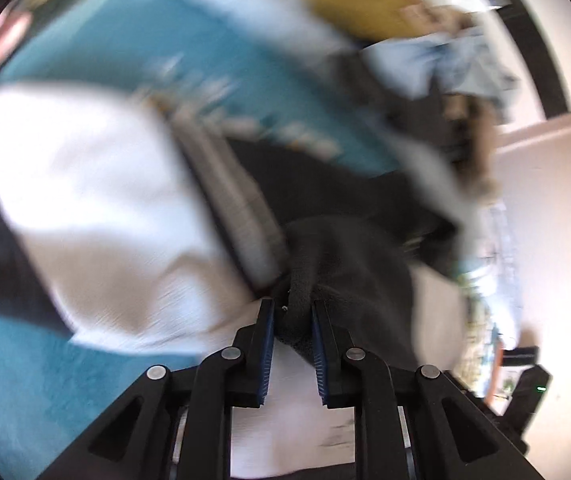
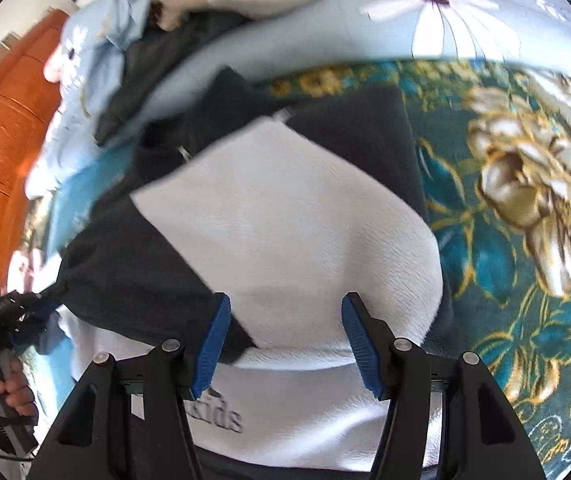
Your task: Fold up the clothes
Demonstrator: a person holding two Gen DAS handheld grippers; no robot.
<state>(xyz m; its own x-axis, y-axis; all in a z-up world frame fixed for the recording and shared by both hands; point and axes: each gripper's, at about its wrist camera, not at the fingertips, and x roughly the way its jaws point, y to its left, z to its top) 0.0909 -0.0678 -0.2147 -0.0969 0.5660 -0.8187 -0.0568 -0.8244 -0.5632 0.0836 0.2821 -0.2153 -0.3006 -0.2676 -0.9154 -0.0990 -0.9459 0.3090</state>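
A black and white fleece garment (image 2: 285,216) lies on a teal flowered blanket (image 2: 505,184). Its white panel carries grey lettering at the near edge. My right gripper (image 2: 285,332) is open just above the white panel, nothing between its blue pads. My left gripper (image 1: 293,316) is shut on a fold of the garment's black fabric (image 1: 345,264), with the white part (image 1: 97,208) spread to the left in a blurred view. The left gripper also shows at the left edge of the right wrist view (image 2: 25,312), pinching the black edge.
A pile of other clothes, light blue, beige and dark (image 2: 157,32), lies at the far side of the bed. An orange wooden door or cabinet (image 2: 1,140) stands at the left. A pale flowered sheet (image 2: 445,12) lies beyond the blanket.
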